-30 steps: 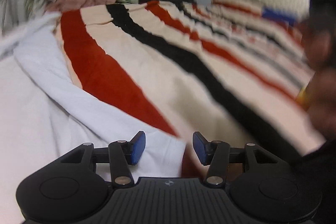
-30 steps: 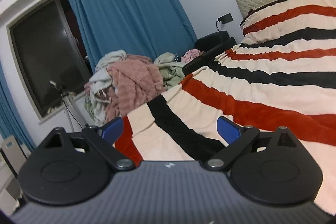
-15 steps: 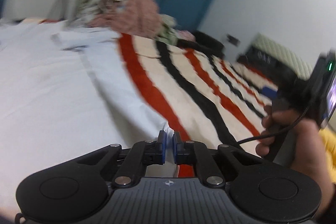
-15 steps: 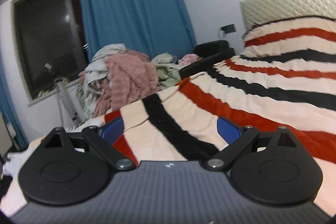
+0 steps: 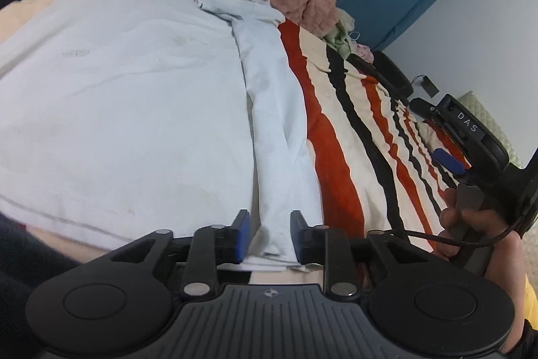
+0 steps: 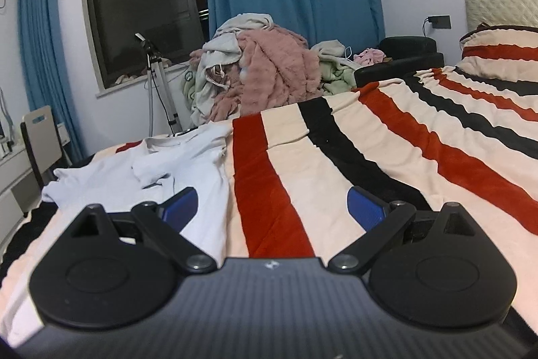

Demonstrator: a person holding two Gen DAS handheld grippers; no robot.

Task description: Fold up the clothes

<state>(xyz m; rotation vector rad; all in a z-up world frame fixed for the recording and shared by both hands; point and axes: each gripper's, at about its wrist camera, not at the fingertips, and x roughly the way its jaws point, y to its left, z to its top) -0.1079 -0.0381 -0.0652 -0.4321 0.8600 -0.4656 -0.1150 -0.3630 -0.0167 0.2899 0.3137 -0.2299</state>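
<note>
1 white shirt [image 5: 127,96] is spread flat on the striped blanket [image 5: 339,164] of the bed, its long sleeve [image 5: 282,137] laid along its right edge. The cuff of that sleeve is seen between the blue pads of the left claw [image 5: 267,236], which are parted and not pressing it. The right claw [image 6: 272,207] is held spread wide above the blanket, nothing between its fingers. A clothes pile [image 6: 259,73] is heaped beyond the bed.

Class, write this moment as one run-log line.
left gripper: open, straddling folded sleeve end | right gripper: open, empty, above striped blanket | white shirt: flat, sleeve folded in
</note>
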